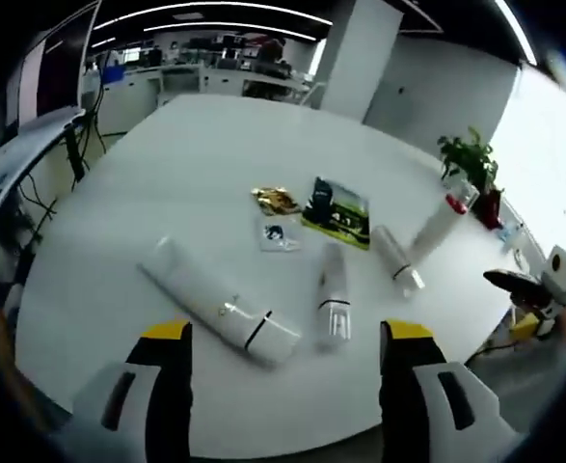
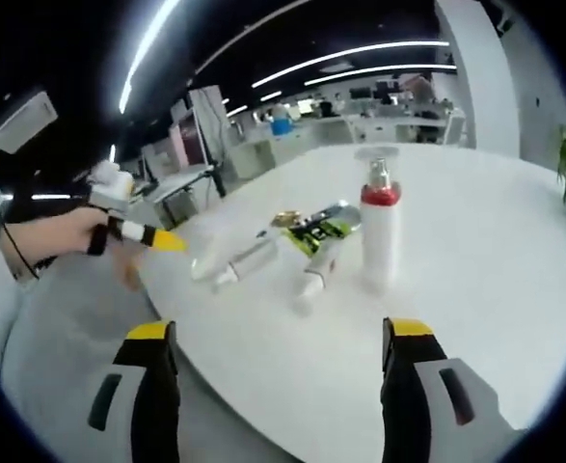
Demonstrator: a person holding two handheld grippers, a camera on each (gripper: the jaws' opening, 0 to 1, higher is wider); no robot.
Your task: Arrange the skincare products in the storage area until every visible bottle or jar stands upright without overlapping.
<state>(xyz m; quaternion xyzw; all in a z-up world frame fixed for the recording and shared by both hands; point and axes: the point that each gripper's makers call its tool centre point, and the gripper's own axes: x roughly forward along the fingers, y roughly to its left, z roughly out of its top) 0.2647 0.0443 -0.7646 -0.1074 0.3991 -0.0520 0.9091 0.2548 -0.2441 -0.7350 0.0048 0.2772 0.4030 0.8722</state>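
A: Where do your two grippers stand?

B: Your left gripper [image 1: 286, 338] hangs over the near edge of the round white worktop [image 1: 215, 174], its yellow-tipped fingers [image 1: 167, 333] spread wide with nothing between them. Your right gripper [image 2: 281, 336] is likewise released and empty, at the worktop's [image 2: 475, 251] edge on another side. In the right gripper view the left gripper [image 2: 143, 234] comes in from the left, held in a hand [image 2: 56, 236].

A: And the skincare products?

B: Take the tall white pump bottle with the red collar [image 2: 379, 231] as your mark. It stands upright on the worktop, the only product that does; in the left gripper view the same bottle [image 1: 440, 224] leans towards the far right because of the lens. Just beside it lies a small white tube with a clear cap [image 1: 396, 258]. Further from the bottle lies a second white tube with a dark band [image 1: 333, 304], and furthest from it the large white tube with a black band near its cap [image 1: 220, 304]. All three lie flat and apart from one another.

A: Anything else out there?

B: Beyond the tubes, as seen from your left gripper, a dark green and black flat packet [image 1: 338, 210], a small white sachet [image 1: 277, 234] and a crumpled gold foil piece [image 1: 276, 200] lie close together; whether they touch I cannot tell through the blur. A green potted plant [image 1: 471, 159] stands behind the bottle.
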